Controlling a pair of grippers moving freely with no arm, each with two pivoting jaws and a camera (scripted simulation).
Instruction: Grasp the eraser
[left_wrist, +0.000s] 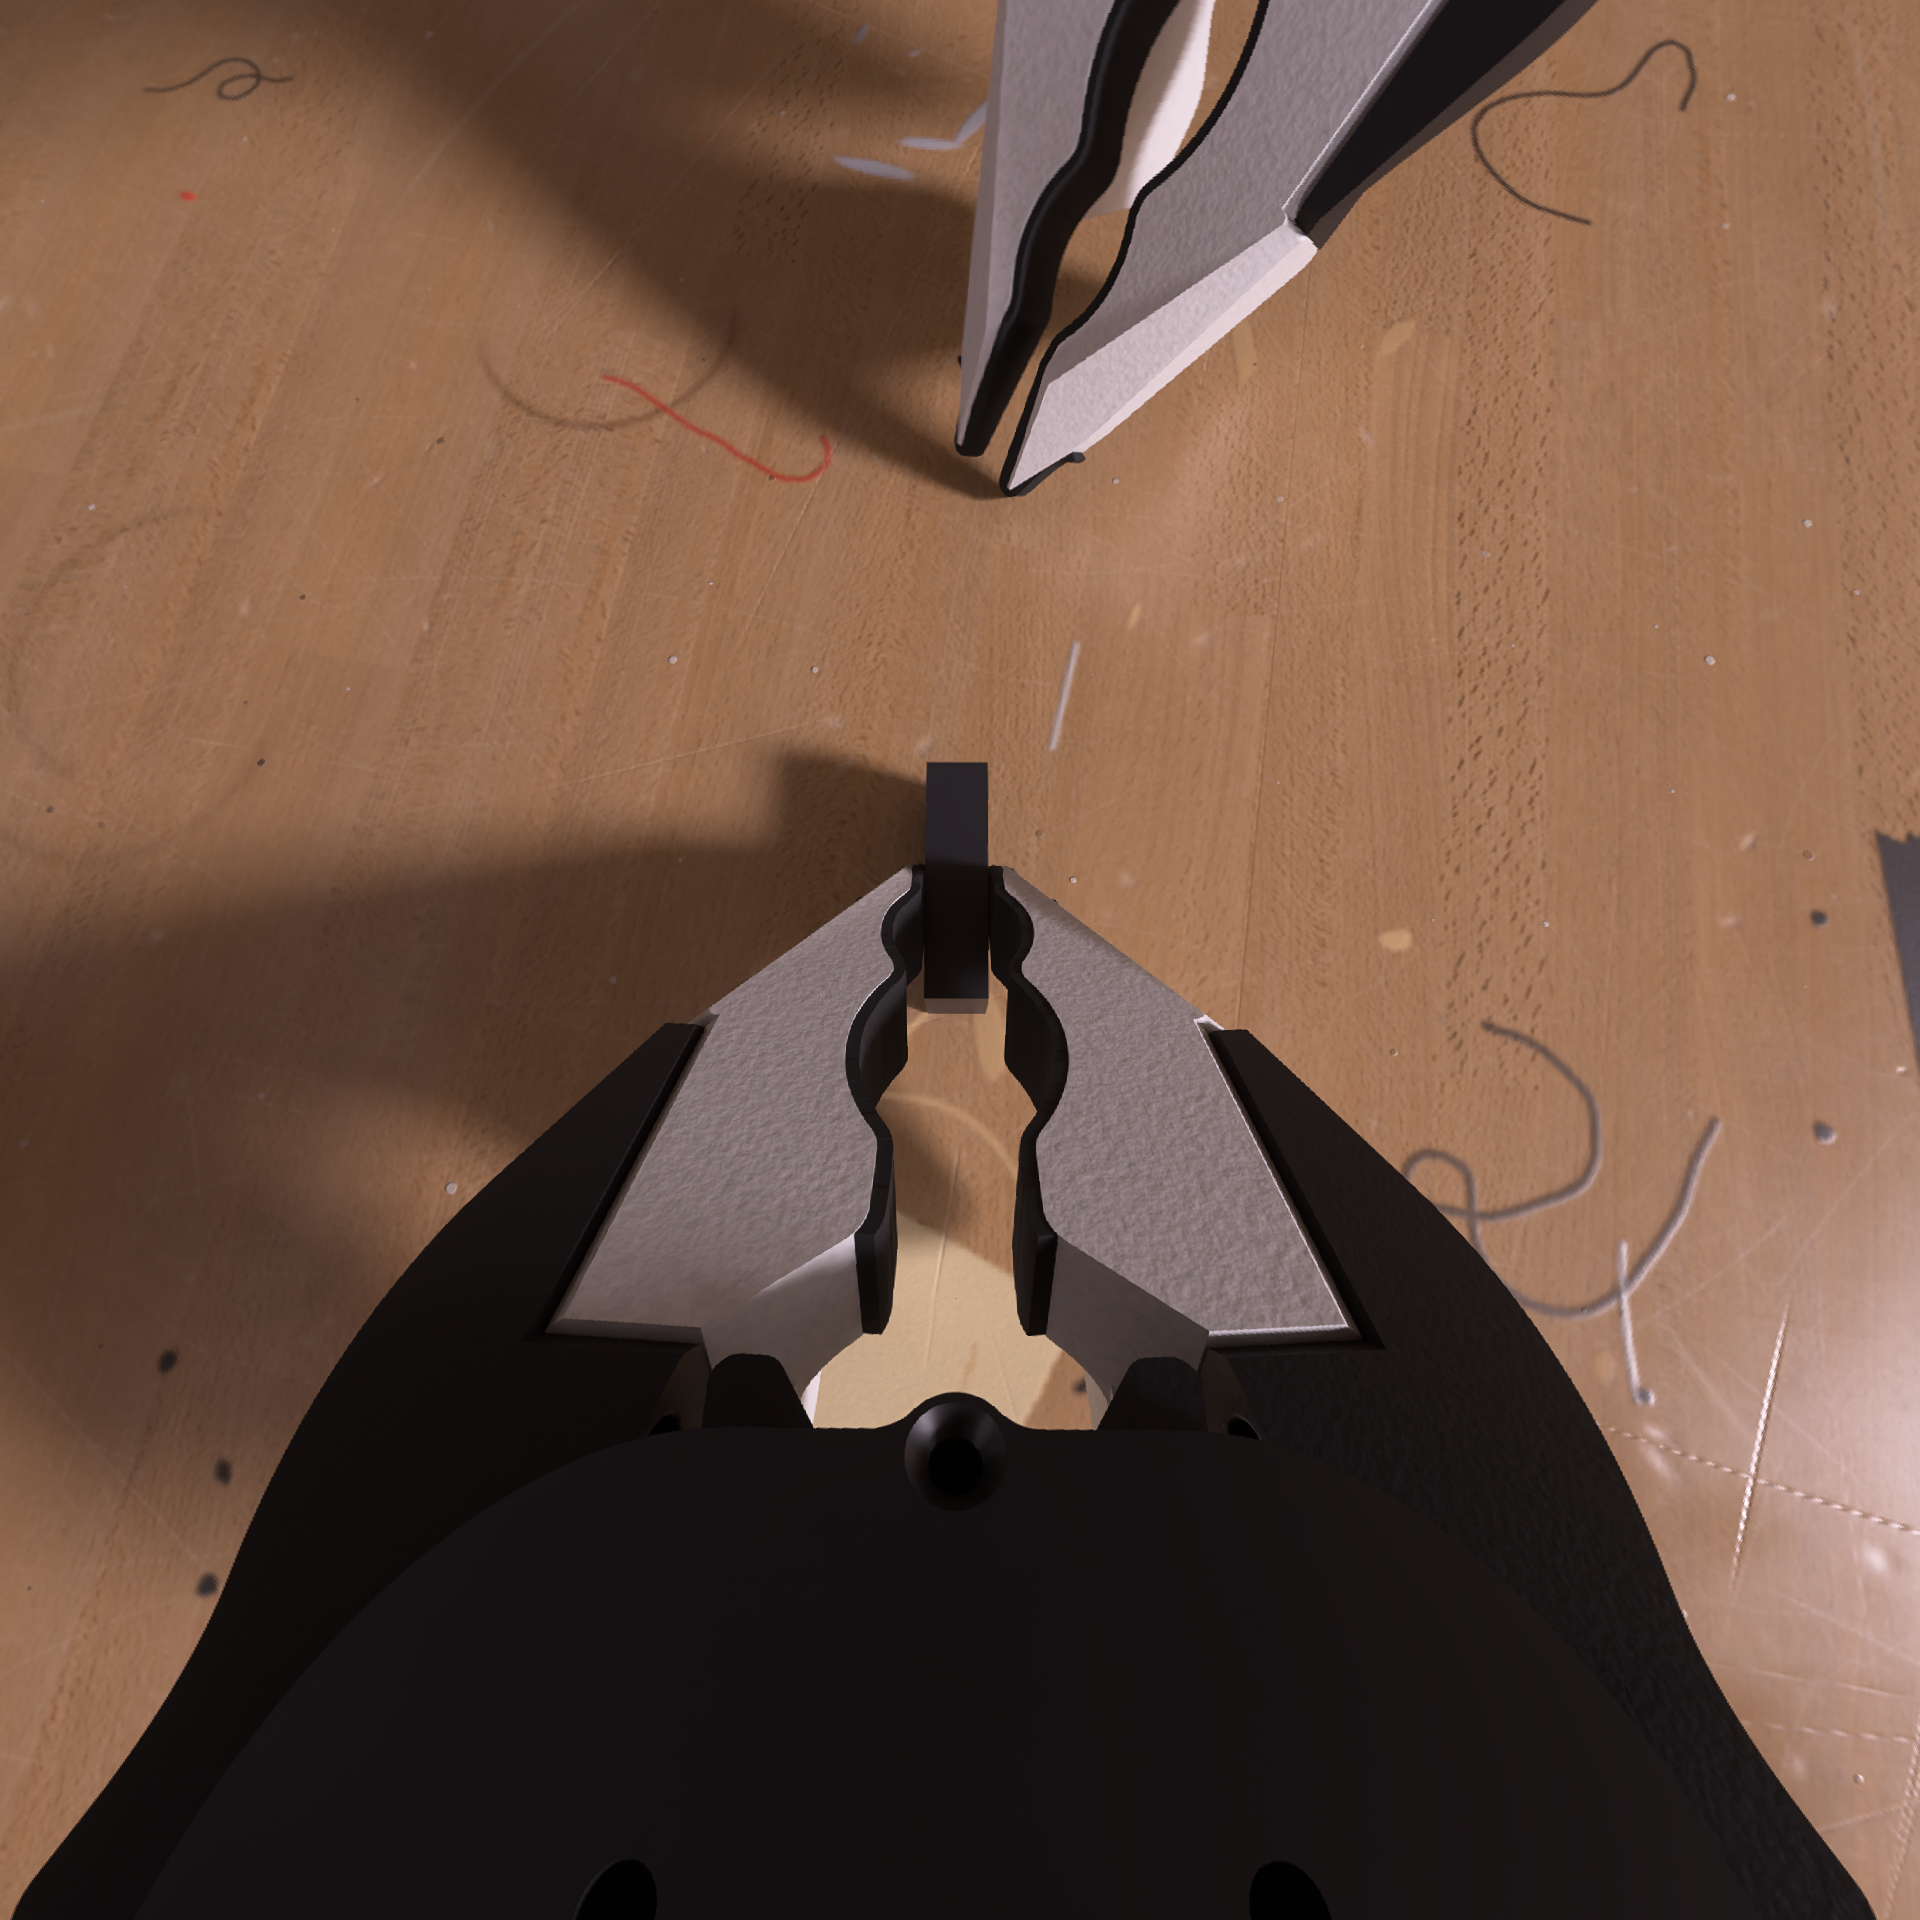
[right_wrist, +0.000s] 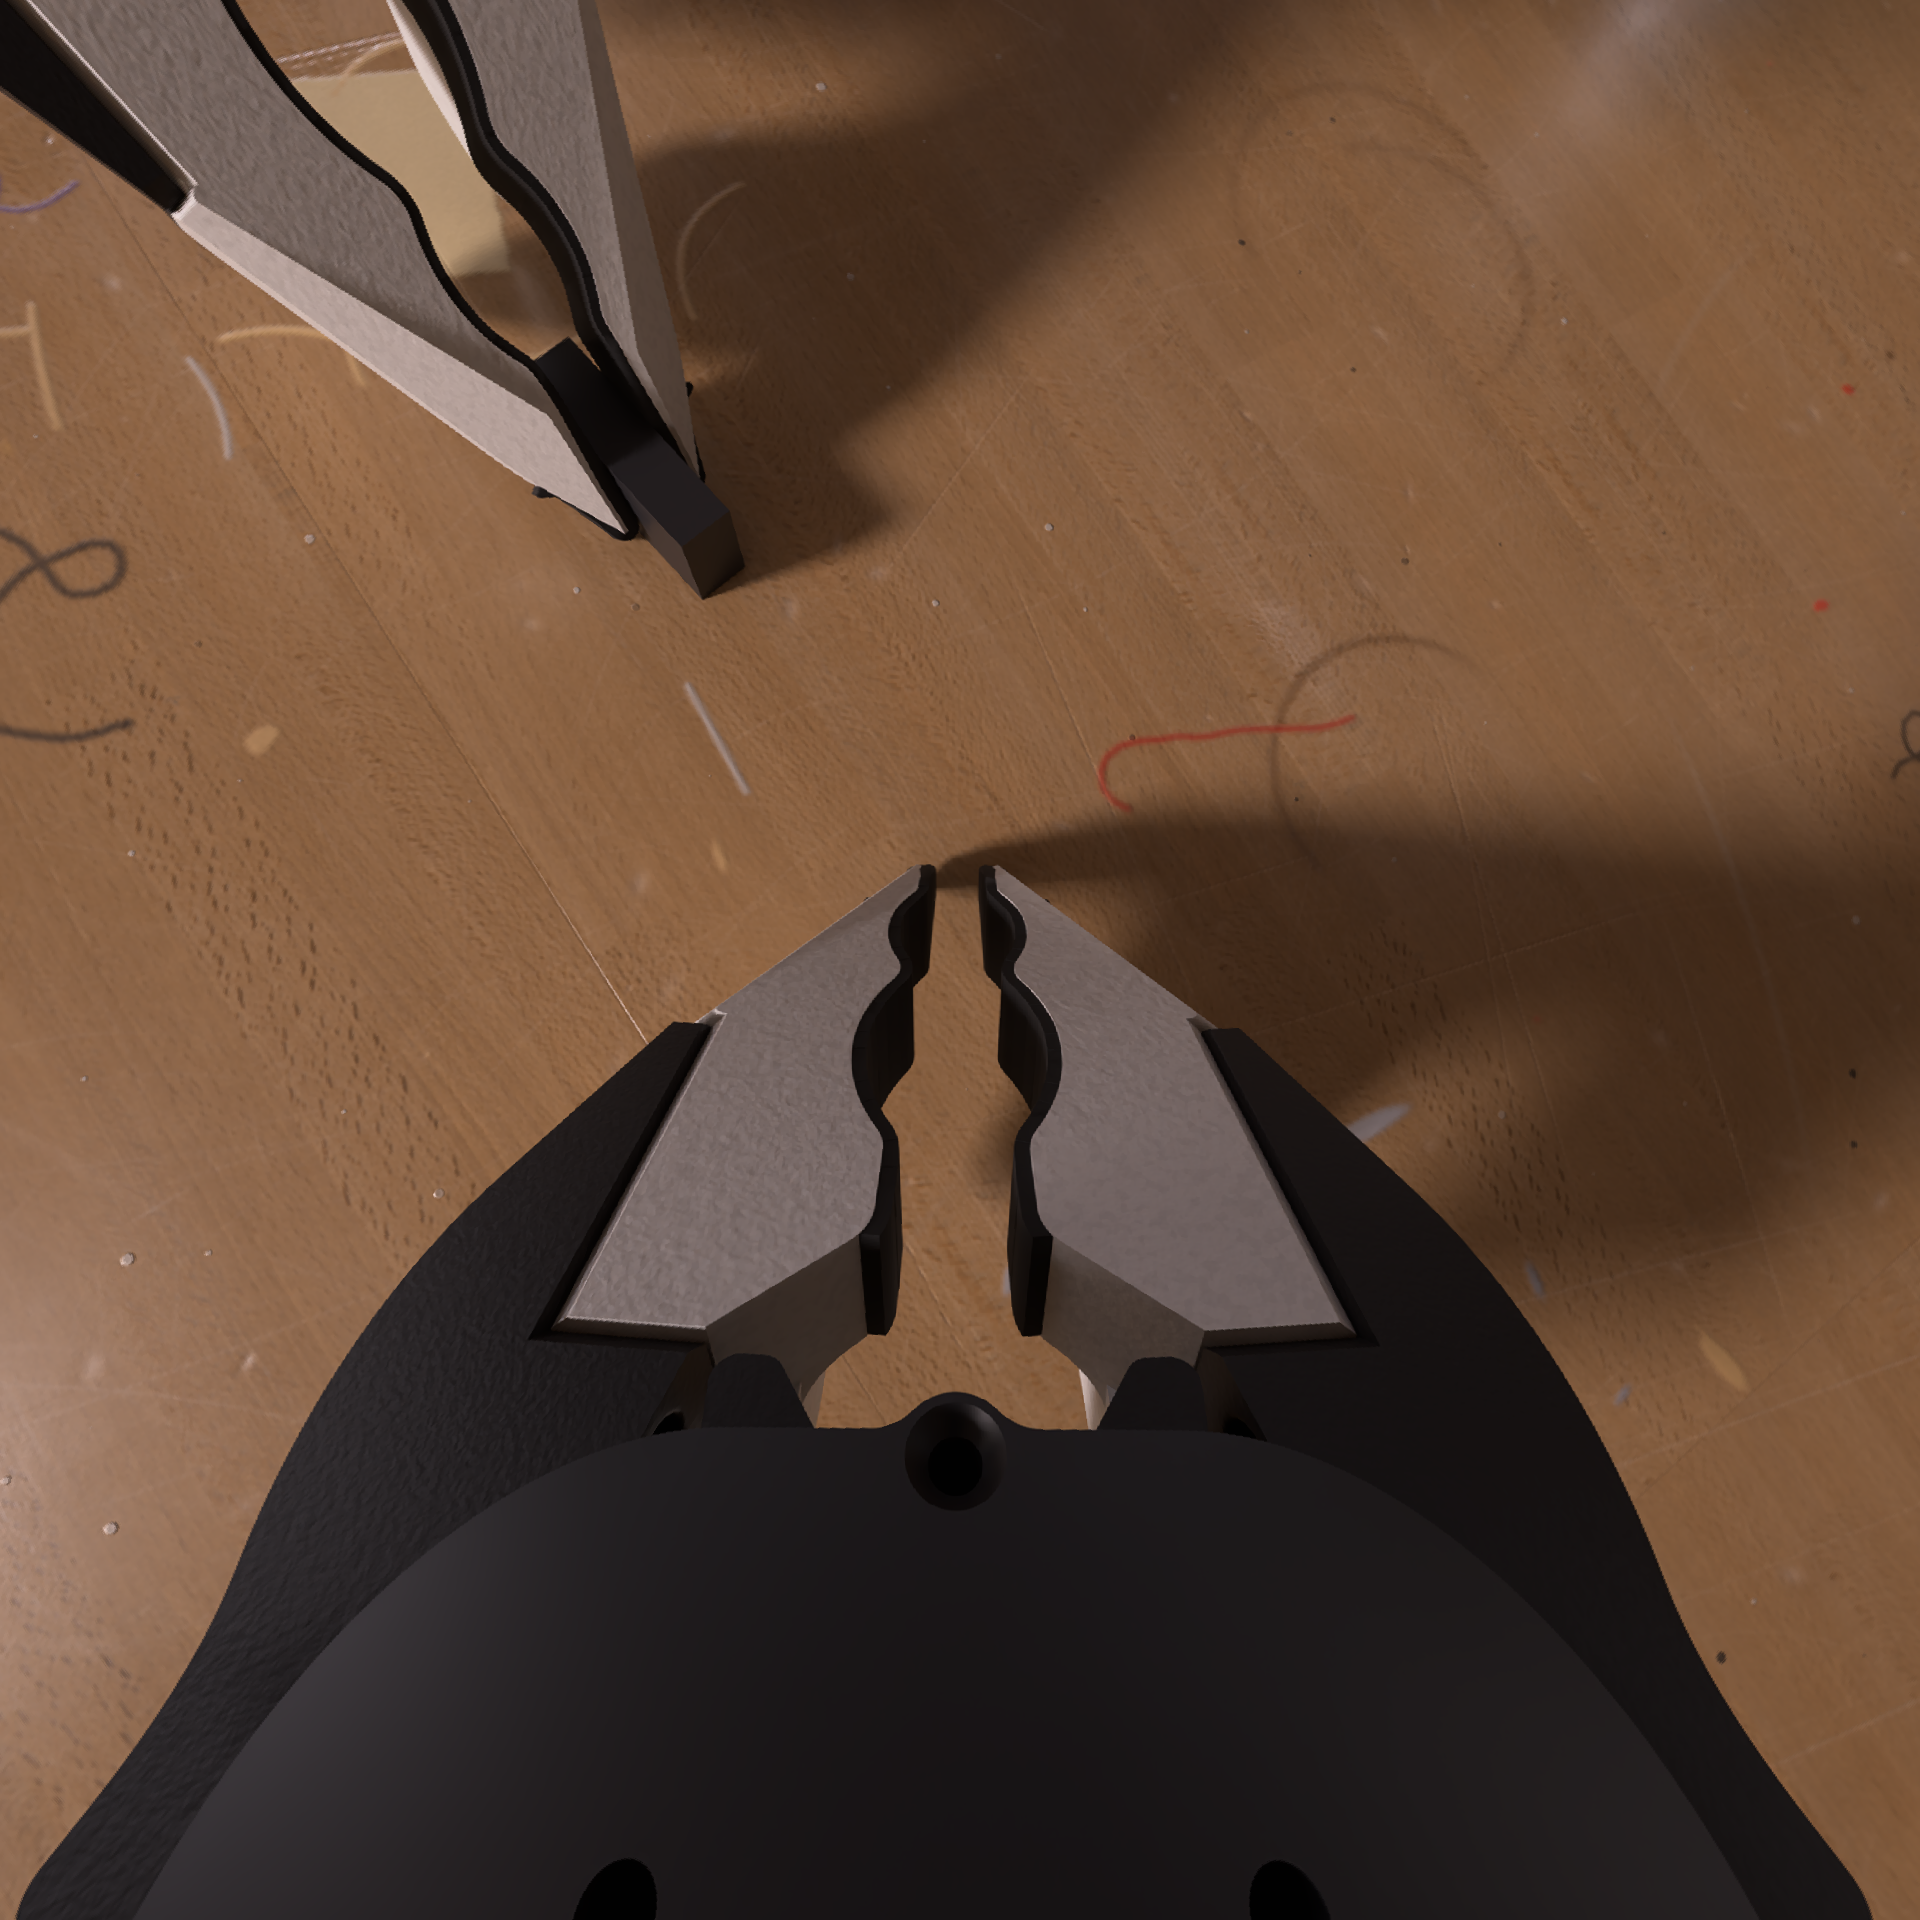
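The eraser (left_wrist: 956, 831) is a small black block, pinched upright between the fingertips of my left gripper (left_wrist: 956, 875), which is shut on it. Its far end sticks out past the tips. The right wrist view shows the same eraser (right_wrist: 681, 520) in the left gripper (right_wrist: 657, 497) at the upper left, its lower end at or just above the wooden table (right_wrist: 1351, 416). My right gripper (right_wrist: 957, 875) is empty, with only a narrow slit between its jaws, low over the table. It also shows in the left wrist view (left_wrist: 992, 468), ahead of the eraser.
The wooden table (left_wrist: 416, 644) bears scribbles, specks and a red curly line (left_wrist: 727, 436), which also shows in the right wrist view (right_wrist: 1216, 738). A grey strip (left_wrist: 1901, 914) lies at the right edge. The two grippers face each other a short way apart.
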